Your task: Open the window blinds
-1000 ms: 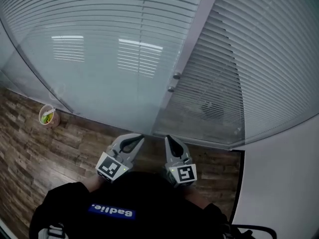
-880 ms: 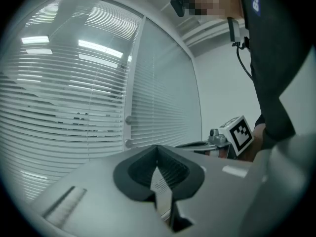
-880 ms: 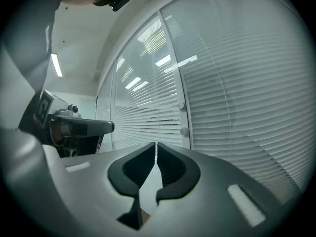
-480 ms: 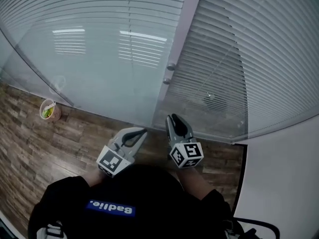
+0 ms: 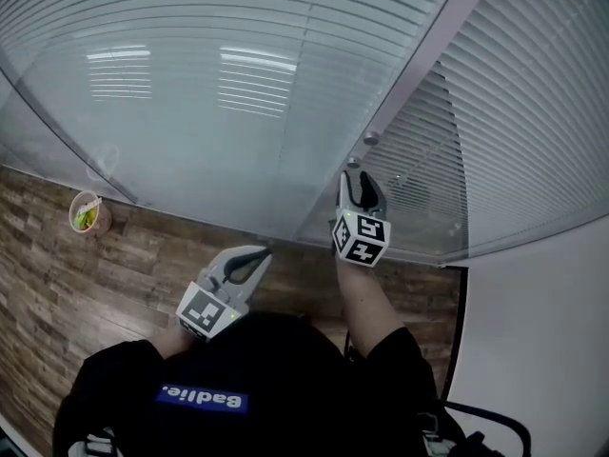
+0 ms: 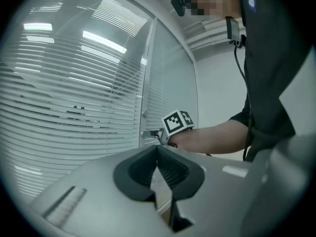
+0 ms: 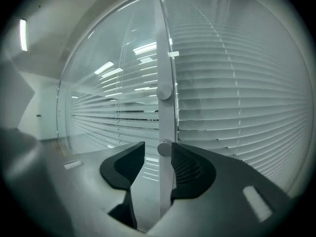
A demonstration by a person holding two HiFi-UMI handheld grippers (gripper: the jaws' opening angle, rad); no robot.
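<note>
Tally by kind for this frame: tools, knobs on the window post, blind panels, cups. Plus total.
Tools: 2, left tool and right tool, whose jaws have just been opening with the lower knob between them.
Knobs: 2, upper knob and lower knob.
Blind panels: 2, left panel and right panel.
Cups: 1, the cup.
Total: 7.

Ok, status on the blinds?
Right gripper jaws just opening, lower knob between them, not pinched. Left gripper shut, empty, held low. Blinds closed. Nothing blocking the knob.
</note>
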